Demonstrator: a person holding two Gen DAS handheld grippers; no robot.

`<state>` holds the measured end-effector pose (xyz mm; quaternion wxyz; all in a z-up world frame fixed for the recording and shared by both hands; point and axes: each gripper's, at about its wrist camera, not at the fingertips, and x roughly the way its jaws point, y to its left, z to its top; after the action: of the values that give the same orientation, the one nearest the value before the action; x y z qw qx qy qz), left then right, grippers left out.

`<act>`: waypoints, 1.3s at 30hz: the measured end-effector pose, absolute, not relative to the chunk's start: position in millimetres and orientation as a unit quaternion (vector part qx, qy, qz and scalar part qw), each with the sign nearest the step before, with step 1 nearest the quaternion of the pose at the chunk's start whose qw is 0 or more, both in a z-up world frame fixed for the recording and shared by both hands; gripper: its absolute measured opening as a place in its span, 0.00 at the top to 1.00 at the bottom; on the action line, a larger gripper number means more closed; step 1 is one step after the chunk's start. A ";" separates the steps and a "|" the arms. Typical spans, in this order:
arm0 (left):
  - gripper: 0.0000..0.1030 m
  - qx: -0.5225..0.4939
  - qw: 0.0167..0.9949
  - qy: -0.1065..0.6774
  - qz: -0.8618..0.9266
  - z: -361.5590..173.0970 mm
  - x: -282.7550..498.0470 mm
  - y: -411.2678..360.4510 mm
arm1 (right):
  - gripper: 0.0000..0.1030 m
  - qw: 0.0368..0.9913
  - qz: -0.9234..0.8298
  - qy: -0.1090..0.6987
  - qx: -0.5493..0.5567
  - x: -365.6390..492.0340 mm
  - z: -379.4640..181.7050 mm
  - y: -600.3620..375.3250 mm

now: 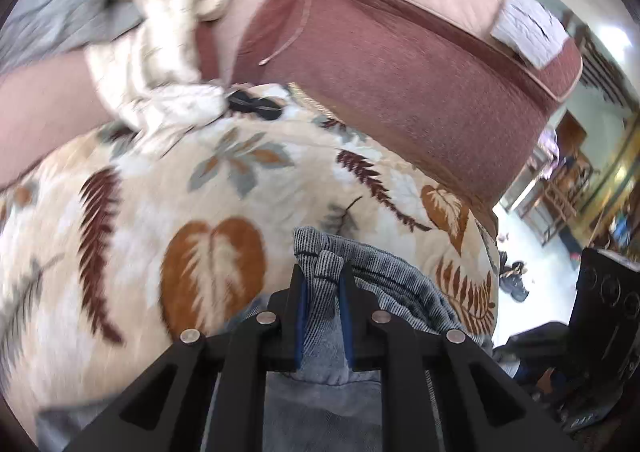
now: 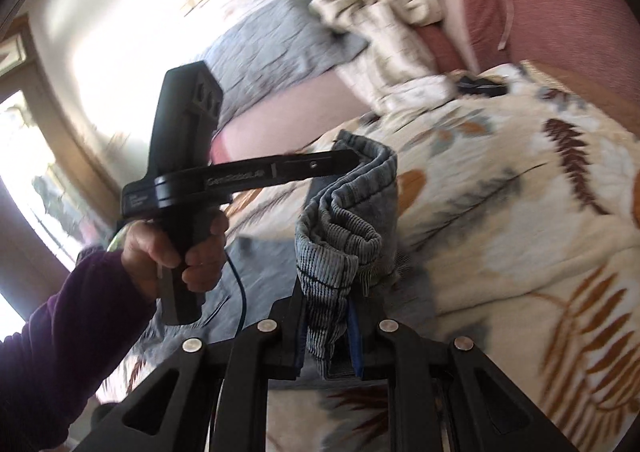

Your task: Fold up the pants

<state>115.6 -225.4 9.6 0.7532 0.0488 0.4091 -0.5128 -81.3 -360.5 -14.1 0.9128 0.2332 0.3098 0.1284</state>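
Grey-blue pants lifted above leaf-print bedspread, bunched fabric pinched in both tools. Left hand-held gripper clamped narrow on a fold; right hand-held gripper likewise. Maroon cushion behind.

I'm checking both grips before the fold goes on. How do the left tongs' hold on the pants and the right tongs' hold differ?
Left tongs pinch a short bunch of the grey pants that barely passes the tips; right tongs pinch a longer bunch that stands well above theirs. Beyond the left tongs the cloth trails toward the leaf-print blanket; beyond the right ones it runs up to the other tool. Both are shut on the same ribbed denim.
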 end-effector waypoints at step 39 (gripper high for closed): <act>0.36 -0.248 0.766 0.480 -0.349 -56.7 33.4 -73.7 | 0.43 0.927 0.055 0.312 0.203 -71.8 -29.3 -341.7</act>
<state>33.4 -73.7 -56.7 0.7657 -0.2482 0.4799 -0.3489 -71.8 -341.7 -29.3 0.9266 0.2033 0.3116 0.0549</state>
